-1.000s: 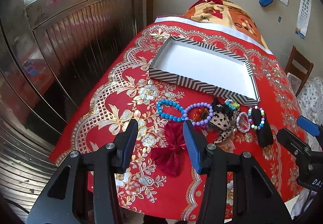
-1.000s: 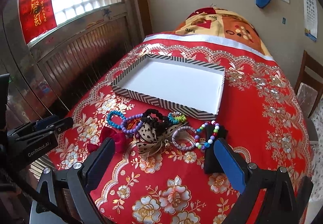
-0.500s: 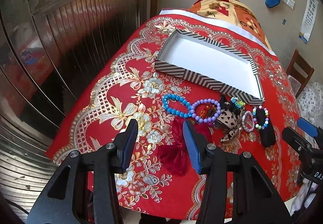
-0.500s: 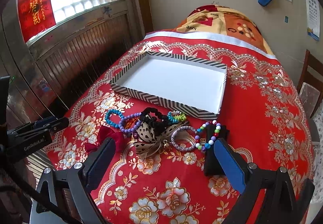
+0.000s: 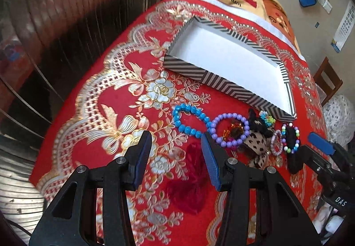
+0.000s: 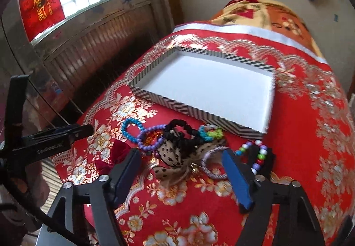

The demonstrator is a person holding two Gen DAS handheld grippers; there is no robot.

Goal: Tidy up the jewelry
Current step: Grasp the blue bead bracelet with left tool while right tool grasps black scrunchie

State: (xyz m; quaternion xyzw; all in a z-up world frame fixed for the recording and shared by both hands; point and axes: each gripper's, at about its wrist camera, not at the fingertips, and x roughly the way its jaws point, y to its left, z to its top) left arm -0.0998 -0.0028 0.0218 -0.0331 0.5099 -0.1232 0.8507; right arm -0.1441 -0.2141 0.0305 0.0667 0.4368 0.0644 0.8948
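My left gripper (image 5: 175, 146) is spread, now lower and closer over the dark red bow (image 5: 188, 179), nothing pinched. My right gripper (image 6: 180, 164), also spread and empty, has dropped toward the leopard bow (image 6: 175, 157) and lilac ring (image 6: 214, 165). Blue bracelet (image 5: 187, 120) touches purple bracelet (image 5: 230, 130); all lie just before the striped tray (image 5: 221, 85) on the red cloth (image 6: 310, 135).

The right finger (image 5: 210, 164) of the left gripper hid part of the red bow (image 5: 188, 188) — the leopard bow (image 6: 175, 157) covered part of the black scrunchie (image 6: 179, 128). The right-wrist view was motion-blurred — the tray (image 6: 177, 104) rim smeared.
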